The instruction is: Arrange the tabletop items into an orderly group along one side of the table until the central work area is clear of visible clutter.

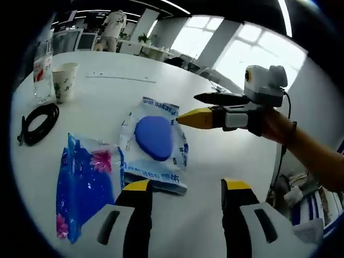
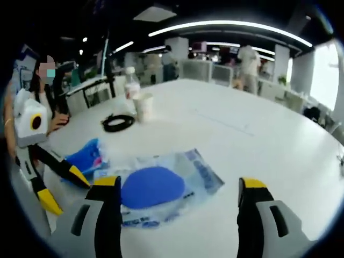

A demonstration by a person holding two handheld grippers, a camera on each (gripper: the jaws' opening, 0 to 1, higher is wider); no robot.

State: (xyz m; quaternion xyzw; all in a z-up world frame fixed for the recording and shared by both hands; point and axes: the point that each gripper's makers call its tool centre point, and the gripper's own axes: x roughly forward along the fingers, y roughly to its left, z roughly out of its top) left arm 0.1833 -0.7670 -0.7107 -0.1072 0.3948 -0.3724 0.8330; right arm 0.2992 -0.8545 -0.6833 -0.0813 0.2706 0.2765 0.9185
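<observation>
Clear plastic bag [image 1: 155, 144] with a blue pad inside lies flat mid-surface [image 1: 107, 91], ahead of both grippers. The left gripper [image 1: 185, 189] and right gripper [image 2: 180, 188] each have fingers apart, holding nothing. Risk, I judge: slick film slips or drags the blue packet [image 1: 86, 183] touching its left edge; cup [image 1: 64, 80], bottle [image 1: 43, 70] and cable [image 1: 38, 122] sit far left.

clear pouch [image 1: 155, 144] with blue pad, blue packet [image 1: 86, 183] beside

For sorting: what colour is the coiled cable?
Black; the cable shows best in the left gripper view.
</observation>
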